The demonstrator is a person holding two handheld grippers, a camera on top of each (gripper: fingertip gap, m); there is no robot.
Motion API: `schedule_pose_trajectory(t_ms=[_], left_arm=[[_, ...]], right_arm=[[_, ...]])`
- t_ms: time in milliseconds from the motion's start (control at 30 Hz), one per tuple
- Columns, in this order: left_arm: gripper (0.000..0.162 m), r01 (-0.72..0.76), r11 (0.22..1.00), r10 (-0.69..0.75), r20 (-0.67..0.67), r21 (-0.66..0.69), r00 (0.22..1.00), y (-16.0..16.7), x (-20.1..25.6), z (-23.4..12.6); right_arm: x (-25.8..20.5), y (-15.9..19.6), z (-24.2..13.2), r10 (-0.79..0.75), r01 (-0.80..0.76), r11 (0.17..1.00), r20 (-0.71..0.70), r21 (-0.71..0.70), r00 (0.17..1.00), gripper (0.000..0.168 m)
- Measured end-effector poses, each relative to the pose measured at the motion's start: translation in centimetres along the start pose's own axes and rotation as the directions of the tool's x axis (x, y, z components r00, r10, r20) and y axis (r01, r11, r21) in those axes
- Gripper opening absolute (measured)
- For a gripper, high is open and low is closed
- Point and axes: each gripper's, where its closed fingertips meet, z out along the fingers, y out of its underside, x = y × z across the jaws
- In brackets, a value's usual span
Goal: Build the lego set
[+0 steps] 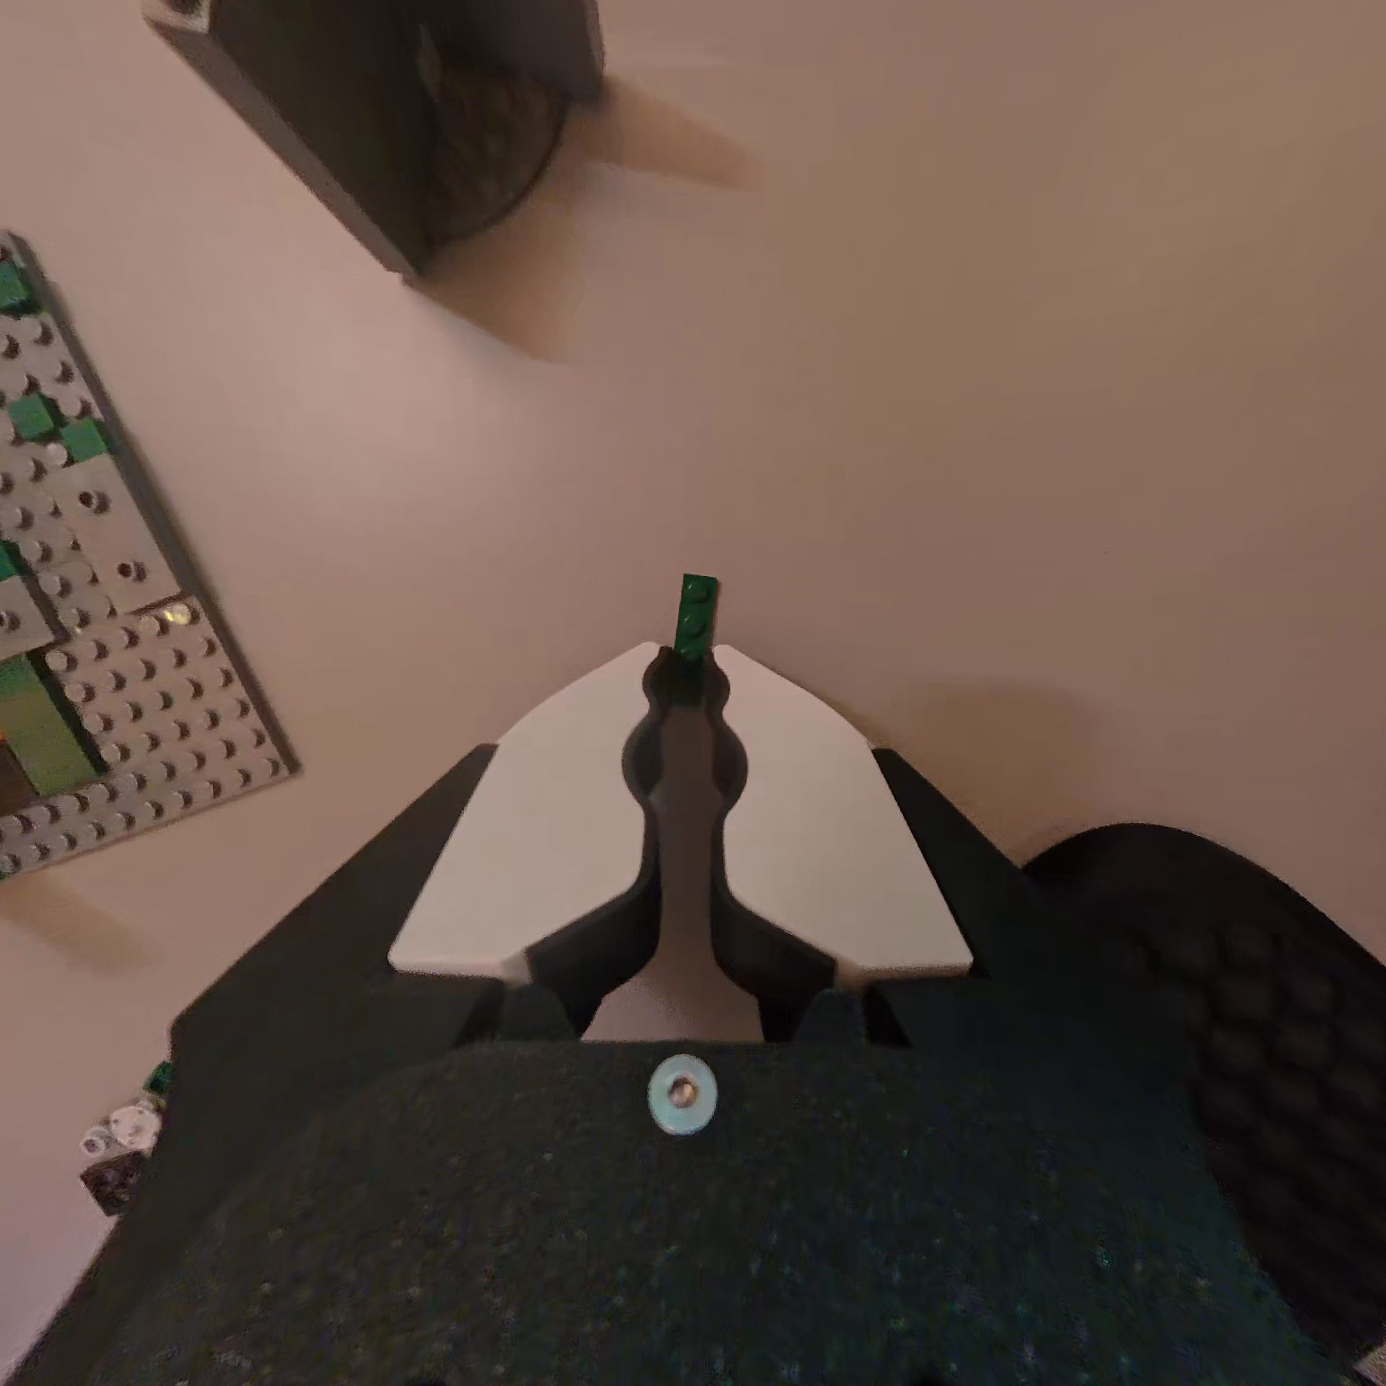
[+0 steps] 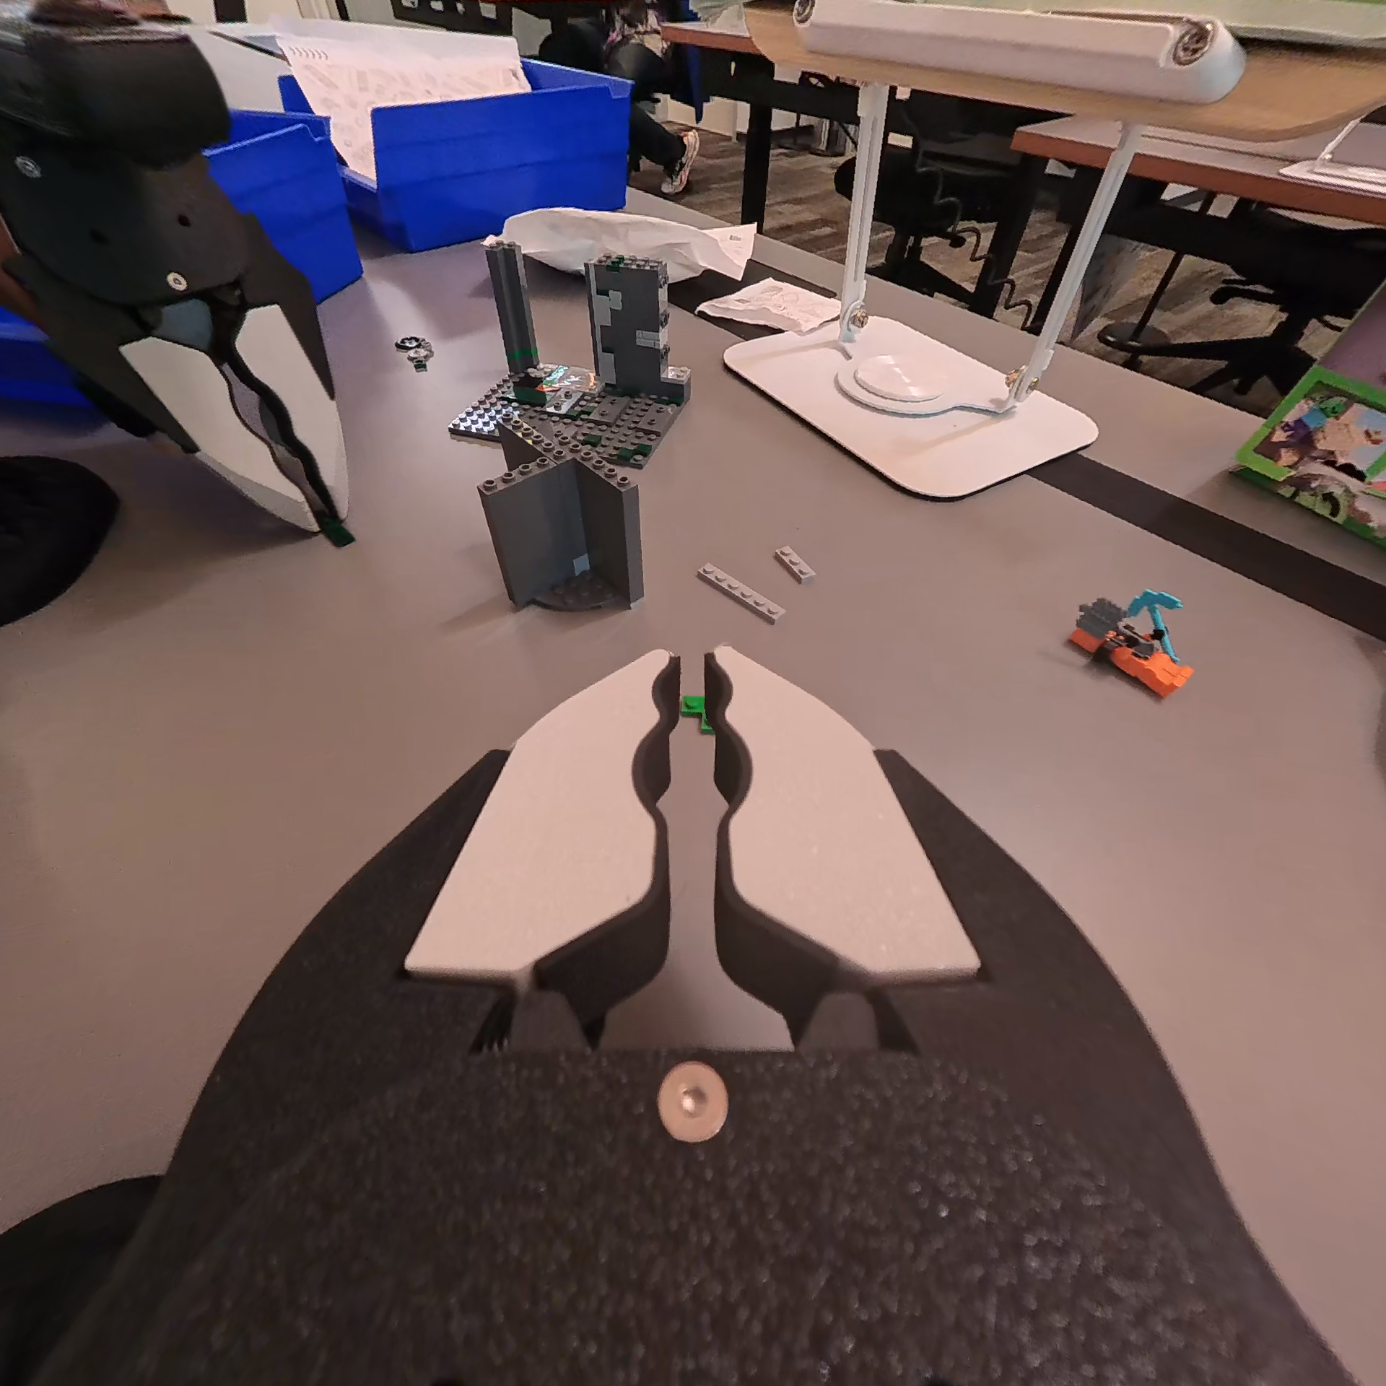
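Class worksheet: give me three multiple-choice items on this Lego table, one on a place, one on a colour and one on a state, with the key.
1. Where do the two loose light grey plates lie?
A. In a blue bin
B. On the table between the dark grey corner wall and the orange model
C. On the white stand

2. What colour is the plate in the left claw?
A. Red
B. Yellow
C. Dark green

3. What state is the left claw in?
A. Shut on the plate
B. Wide open, empty
C. Lying flat on the table

Key: B, they lie flat between those two; C, dark green studs stick out past the tips; A, the tips pinch the plate's end.
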Motion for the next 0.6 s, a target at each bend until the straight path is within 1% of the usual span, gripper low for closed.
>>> schedule_pose_trajectory(t_ms=[33, 100, 133, 200, 267, 367, 467, 533, 600], left_arm=[[0.008, -0.010, 1.000, 0.010, -0.003, 0.008, 1.000, -0.2, 0.2, 0.0], [0.017, -0.008, 1.000, 0.009, -0.012, 0.022, 1.000, -0.8, 0.4, -0.3], [0.018, -0.016, 1.000, 0.016, -0.003, 0.027, 1.000, -1.2, 0.3, -0.6], [0.019, -0.040, 0.996, 0.040, 0.004, 0.079, 0.999, -3.0, 0.4, -1.5], [0.021, -0.062, 0.985, 0.063, -0.003, 0.162, 0.998, -6.0, 1.2, -2.2], [0.023, -0.103, 0.952, 0.107, 0.002, 0.287, 0.994, -11.8, 2.8, -2.3], [0.026, -0.089, 0.949, 0.073, 0.064, 0.302, 0.995, -16.6, 2.6, -0.4], [0.027, -0.059, 0.959, 0.035, 0.090, 0.278, 0.995, -18.8, 2.2, 1.4], [0.027, -0.040, 0.968, 0.004, 0.144, 0.248, 0.990, -20.4, 1.2, 3.1]], right_arm=[[0.0, 0.0, 0.0, -0.002, 0.002, 1.000, 0.001, -0.001, 1.000, 0.005], [-0.1, 0.1, 0.1, -0.005, 0.005, 1.000, 0.003, -0.006, 1.000, 0.005], [-0.1, 0.2, 0.1, -0.006, 0.006, 1.000, 0.003, -0.008, 1.000, 0.005], [-0.1, 0.2, 0.1, -0.005, 0.005, 1.000, 0.002, -0.008, 1.000, 0.005], [0.0, 0.2, 0.2, -0.002, 0.002, 1.000, 0.002, -0.007, 1.000, 0.005], [0.0, 0.2, 0.2, 0.001, -0.001, 1.000, 0.002, -0.006, 1.000, 0.005], [0.2, 0.1, 0.1, -0.001, 0.001, 1.000, -0.010, -0.003, 1.000, 0.005], [0.5, -0.1, -0.1, 0.000, 0.000, 1.000, -0.024, 0.007, 1.000, 0.005], [0.8, -0.5, -0.4, 0.010, -0.009, 1.000, -0.037, 0.023, 0.999, 0.005]])
